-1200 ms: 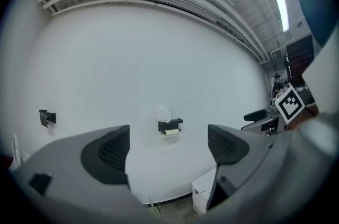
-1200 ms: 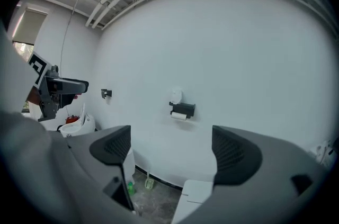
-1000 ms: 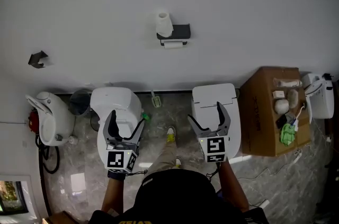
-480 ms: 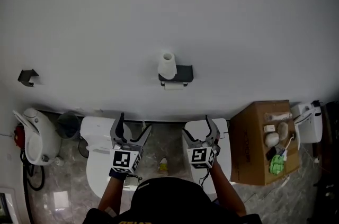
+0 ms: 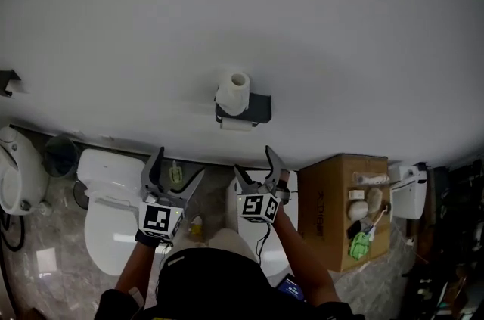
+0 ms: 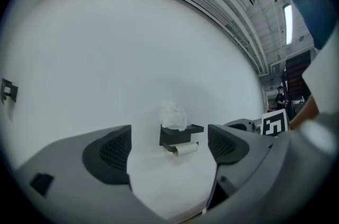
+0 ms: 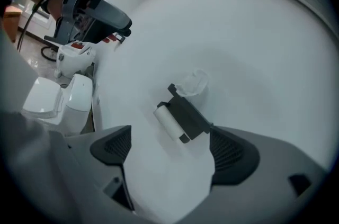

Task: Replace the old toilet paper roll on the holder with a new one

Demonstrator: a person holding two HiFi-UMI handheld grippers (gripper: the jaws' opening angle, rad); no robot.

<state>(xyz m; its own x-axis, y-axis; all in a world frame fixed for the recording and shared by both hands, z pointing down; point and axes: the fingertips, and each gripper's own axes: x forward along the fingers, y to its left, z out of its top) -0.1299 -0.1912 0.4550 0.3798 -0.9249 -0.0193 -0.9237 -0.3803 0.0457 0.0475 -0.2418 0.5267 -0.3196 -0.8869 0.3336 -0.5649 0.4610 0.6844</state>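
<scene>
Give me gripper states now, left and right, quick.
Left gripper: open, nothing between the jaws.
Right gripper: open, nothing between the jaws.

Two rolls show, a full roll (image 5: pixel 234 90) and a thin roll (image 5: pixel 239 125), with one holder (image 5: pixel 259 107) and one cardboard box (image 5: pixel 330 206).

Bare white wall (image 5: pixel 318 23) lies open all round the black holder (image 5: pixel 259 107). Nothing stands between it and the left gripper (image 5: pixel 178 163) or right gripper (image 5: pixel 253 160) below, both with jaws spread. A full toilet paper roll (image 5: pixel 234 90) upright on the holder's shelf blocks the way from above to the spindle roll (image 5: pixel 237 125). The cardboard box (image 5: pixel 333 197) stands well right and a toilet (image 5: pixel 113 197) low left.
</scene>
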